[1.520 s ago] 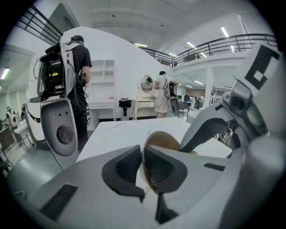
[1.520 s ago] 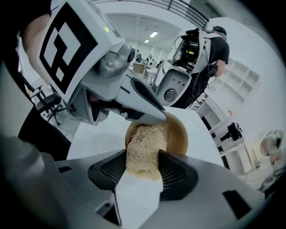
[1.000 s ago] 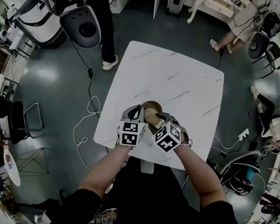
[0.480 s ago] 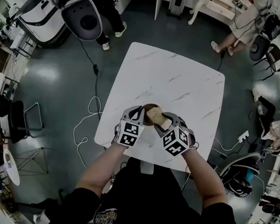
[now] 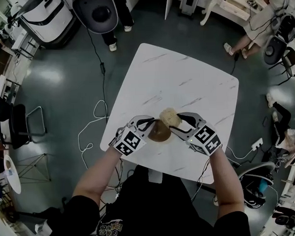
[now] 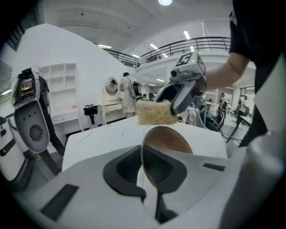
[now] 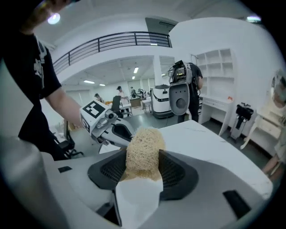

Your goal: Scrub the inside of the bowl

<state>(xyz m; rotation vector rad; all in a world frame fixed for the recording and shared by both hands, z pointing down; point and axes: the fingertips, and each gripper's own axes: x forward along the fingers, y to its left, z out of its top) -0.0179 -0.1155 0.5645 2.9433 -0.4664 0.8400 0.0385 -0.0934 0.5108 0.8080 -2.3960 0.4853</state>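
Note:
My left gripper [image 5: 147, 125] is shut on the rim of a brown wooden bowl [image 5: 159, 133], which it holds tipped on edge above the near part of the white marble table [image 5: 185, 84]. In the left gripper view the bowl [image 6: 169, 139] stands edge-on between the jaws of the left gripper [image 6: 143, 166], its hollow turned to the right. My right gripper [image 5: 180, 122] is shut on a tan fibrous scrub sponge [image 5: 169, 116] just above and beyond the bowl. The sponge [image 7: 144, 152] fills the right gripper [image 7: 143, 173]. Whether the sponge [image 6: 156, 112] touches the bowl's top edge I cannot tell.
The table's near edge [image 5: 159, 170] lies just below my grippers. Cables [image 5: 92, 119] trail over the grey floor to the left. A white robot base [image 5: 93, 13] stands beyond the table, and people sit at the far right [image 5: 257, 19].
The sponge has come up out of the bowl and moved right with the right gripper. The left gripper has rolled and tipped the bowl from lying on the table to standing on edge.

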